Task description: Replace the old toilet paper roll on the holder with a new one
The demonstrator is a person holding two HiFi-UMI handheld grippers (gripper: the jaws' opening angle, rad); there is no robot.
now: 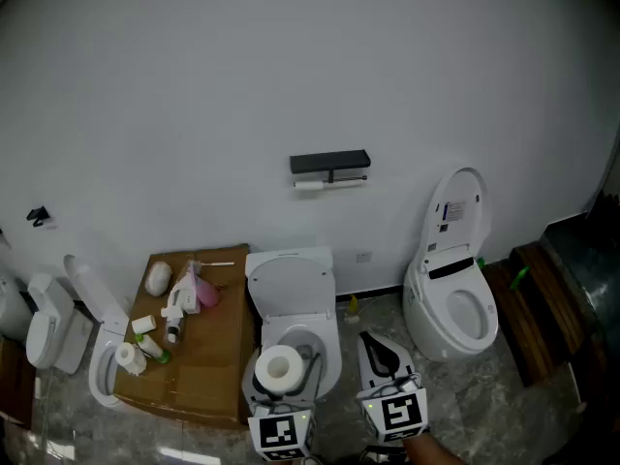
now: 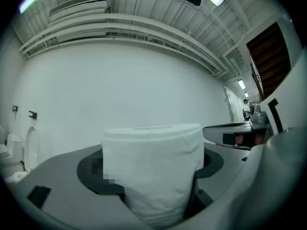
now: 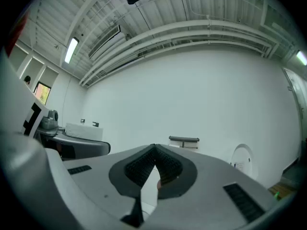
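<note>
Status: early. New roll (image 2: 152, 171) is picked up, clamped between the wide-spread left tongs (image 1: 282, 368), low in front of the person and well short of the wall. Right tongs (image 3: 153, 169) are pressed together, empty. Holder (image 1: 329, 162) on the wall carries what looks like a thin white old roll (image 1: 310, 185), not yet removed. Left to do: take it off, fit the new one. New roll's long axis stands vertical, core hole up — the holder bar runs level along the wall, so the roll likely needs tipping sideways.
</note>
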